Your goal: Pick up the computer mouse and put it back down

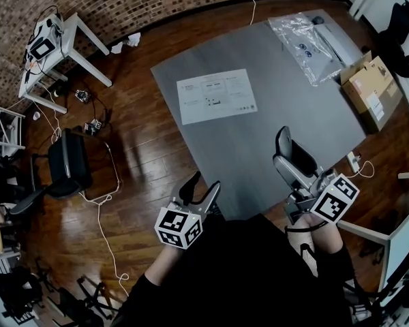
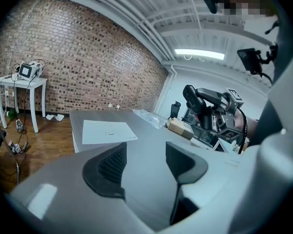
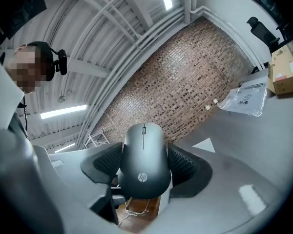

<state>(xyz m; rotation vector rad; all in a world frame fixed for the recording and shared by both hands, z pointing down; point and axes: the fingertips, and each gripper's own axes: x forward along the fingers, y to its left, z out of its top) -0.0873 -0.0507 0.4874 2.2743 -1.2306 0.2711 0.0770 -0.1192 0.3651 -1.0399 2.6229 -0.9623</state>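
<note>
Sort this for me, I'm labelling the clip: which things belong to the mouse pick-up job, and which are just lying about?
Job: computer mouse, clamped in the right gripper; grey table to set it on.
Lying about: printed sheet, plastic bag, cardboard box; the left gripper is open and empty.

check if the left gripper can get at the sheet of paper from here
Probably yes: the left gripper is open and empty, and only bare table lies between it and the sheet of paper.
</note>
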